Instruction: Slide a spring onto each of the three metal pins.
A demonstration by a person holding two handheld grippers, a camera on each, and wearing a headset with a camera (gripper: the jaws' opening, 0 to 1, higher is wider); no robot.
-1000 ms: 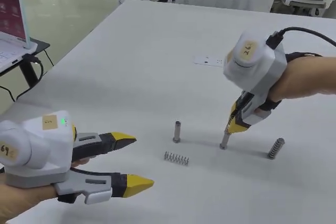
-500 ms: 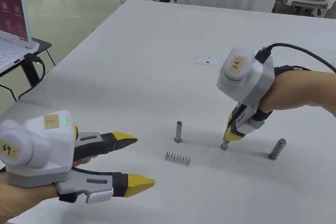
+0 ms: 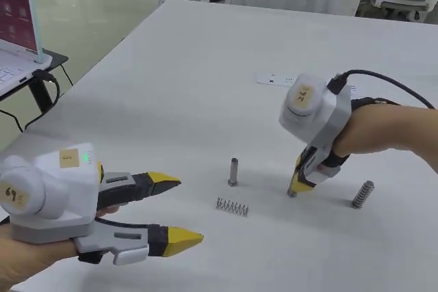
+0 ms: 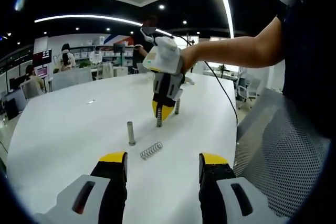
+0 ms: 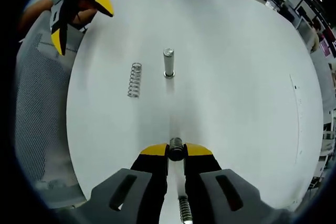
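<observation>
Right gripper (image 3: 299, 184) has come down the middle pin (image 3: 293, 193) since the earlier frame, and its yellow tips now sit low on it, close to the table (image 3: 205, 66); the hand above it leans in from the table's right edge. Its jaws are closed on that pin; in the right gripper view a dark round metal end shows pinched between the tips; whether a coil lies around the pin there cannot be told. Left gripper (image 3: 181, 210) hangs by the table's near left corner, off the work; its jaws stand wide apart and hold nothing.

Three pins stand upright in a row across the near part of the table. The left pin (image 3: 233, 171) is bare; the right pin (image 3: 361, 194) carries a spring along its length and leans slightly. A loose spring (image 3: 231, 206) lies flat on the table just on the near side of the left pin, apart from it and from both grippers. The middle pin stands between the left pin and the right pin.
</observation>
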